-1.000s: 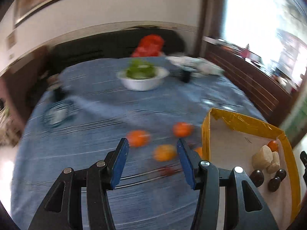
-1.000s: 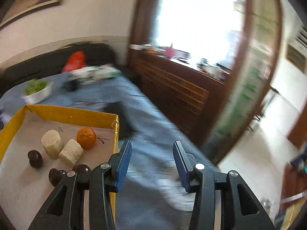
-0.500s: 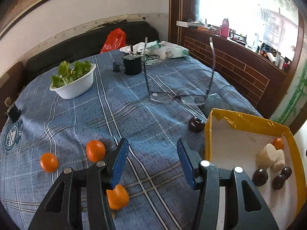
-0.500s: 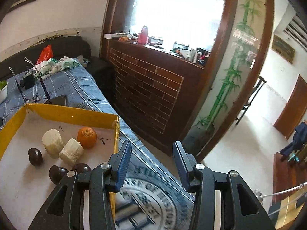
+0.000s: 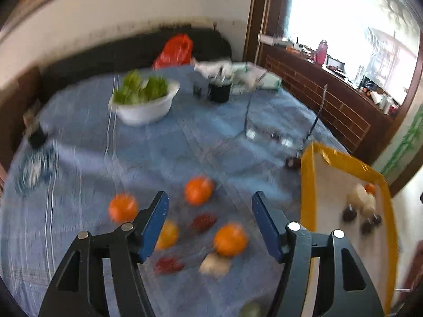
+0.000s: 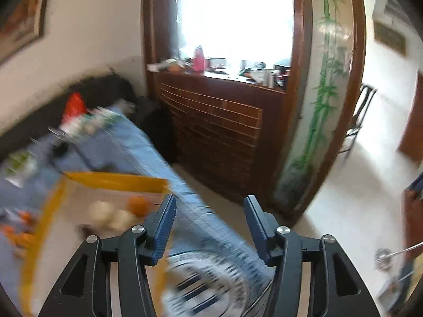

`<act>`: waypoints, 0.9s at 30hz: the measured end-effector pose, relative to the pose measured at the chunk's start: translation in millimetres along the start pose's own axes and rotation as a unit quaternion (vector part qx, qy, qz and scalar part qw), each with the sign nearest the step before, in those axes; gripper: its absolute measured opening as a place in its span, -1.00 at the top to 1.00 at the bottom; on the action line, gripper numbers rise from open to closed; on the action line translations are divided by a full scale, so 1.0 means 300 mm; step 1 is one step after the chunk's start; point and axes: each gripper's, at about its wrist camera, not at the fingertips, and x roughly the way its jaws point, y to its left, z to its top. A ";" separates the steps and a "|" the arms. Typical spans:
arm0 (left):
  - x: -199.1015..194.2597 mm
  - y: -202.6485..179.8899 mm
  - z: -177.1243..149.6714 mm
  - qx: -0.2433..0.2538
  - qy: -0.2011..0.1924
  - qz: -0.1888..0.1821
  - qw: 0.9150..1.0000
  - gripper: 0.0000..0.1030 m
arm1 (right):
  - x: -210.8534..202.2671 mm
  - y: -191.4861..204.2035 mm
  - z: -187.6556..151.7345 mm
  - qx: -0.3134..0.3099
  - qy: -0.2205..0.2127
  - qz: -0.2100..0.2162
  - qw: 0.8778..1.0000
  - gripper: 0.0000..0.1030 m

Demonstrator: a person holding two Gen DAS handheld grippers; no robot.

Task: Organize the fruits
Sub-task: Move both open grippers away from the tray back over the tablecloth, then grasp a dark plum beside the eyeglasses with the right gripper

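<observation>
Several oranges lie loose on the blue cloth (image 5: 185, 142) in the lower middle of the left wrist view: one orange (image 5: 198, 190) just above the gap between the fingers, a second orange (image 5: 229, 239) low in that gap, a third (image 5: 123, 207) left of the left finger, and a yellower one (image 5: 166, 233) partly behind that finger, with small red fruits (image 5: 204, 221) and a pale lump (image 5: 215, 264) among them. At the right edge stands the yellow-rimmed tray (image 5: 306, 185), already holding an orange, pale pieces and dark round fruits. The step in hand looks like the approach for a pick. The left gripper (image 5: 210, 223) is empty, its jaws opening, touching nothing. The next move probably calls for lowering over one orange, closing on it and carrying it right into the tray. The right gripper (image 6: 208, 228), jaws also opening and empty, hangs beside the tray's (image 6: 116, 179) right edge in the blurred right wrist view.
</observation>
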 end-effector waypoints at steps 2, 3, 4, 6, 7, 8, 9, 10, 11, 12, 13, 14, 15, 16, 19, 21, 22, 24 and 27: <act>-0.022 0.103 -0.036 -0.011 0.031 -0.014 0.999 -0.25 | -0.071 0.060 0.011 -0.004 0.009 0.064 0.998 -0.14; -0.031 0.146 -0.052 -0.017 0.038 -0.022 0.999 -0.25 | -0.100 0.113 0.008 -0.013 0.018 0.099 0.995 -0.14; -0.040 0.188 -0.070 -0.024 0.046 -0.028 0.998 -0.25 | -0.116 0.164 0.002 -0.020 0.031 0.132 0.991 -0.14; -0.057 0.267 -0.094 -0.041 0.055 -0.044 0.997 -0.24 | -0.129 0.302 -0.019 -0.029 0.073 0.211 0.974 -0.14; -0.069 0.296 -0.103 -0.045 0.054 -0.052 0.996 -0.23 | -0.132 0.387 -0.030 -0.038 0.097 0.254 0.962 -0.14; -0.090 0.327 -0.108 -0.042 0.050 -0.053 0.996 -0.22 | -0.135 0.449 -0.037 -0.047 0.112 0.283 0.951 -0.14; -0.102 0.343 -0.109 -0.040 0.047 -0.053 0.997 -0.22 | -0.140 0.523 -0.040 -0.063 0.122 0.310 0.941 -0.14; -0.120 0.364 -0.112 -0.038 0.044 -0.054 0.997 -0.22 | -0.140 0.594 -0.032 -0.076 0.131 0.325 0.934 -0.13; -0.138 0.387 -0.115 -0.038 0.042 -0.060 0.997 -0.22 | -0.130 0.657 -0.014 -0.085 0.144 0.335 0.927 -0.12; -0.152 0.404 -0.121 -0.038 0.041 -0.063 0.996 -0.22 | -0.119 0.699 0.008 -0.089 0.151 0.342 0.923 -0.08; -0.165 0.422 -0.128 -0.036 0.040 -0.064 0.996 -0.22 | -0.105 0.739 0.033 -0.097 0.157 0.345 0.920 -0.07; -0.176 0.438 -0.136 -0.034 0.039 -0.066 0.996 -0.22 | -0.077 0.796 0.067 -0.119 0.172 0.343 0.916 -0.03; -0.180 0.448 -0.141 -0.032 0.039 -0.067 0.996 -0.22 | -0.042 0.849 0.101 -0.148 0.180 0.329 0.915 0.04; -0.183 0.464 -0.152 -0.031 0.042 -0.068 0.996 -0.22 | -0.002 0.888 0.131 -0.172 0.190 0.315 0.914 0.04; -0.186 0.497 -0.173 -0.034 0.049 -0.070 0.996 -0.22 | 0.178 1.005 0.202 -0.259 0.240 0.260 0.899 0.05; -0.194 0.514 -0.183 -0.033 0.049 -0.068 0.996 -0.22 | 0.293 1.037 0.215 -0.307 0.275 0.227 0.882 0.05; -0.197 0.520 -0.188 -0.031 0.048 -0.064 0.996 -0.22 | 0.356 1.051 0.219 -0.325 0.291 0.213 0.874 0.10; -0.200 0.539 -0.199 -0.035 0.047 -0.054 0.997 -0.22 | 0.475 1.064 0.234 -0.351 0.298 0.166 0.872 0.12; -0.196 0.575 -0.219 -0.057 0.055 -0.046 0.996 -0.22 | 0.589 1.087 0.209 -0.370 0.346 0.167 0.846 0.16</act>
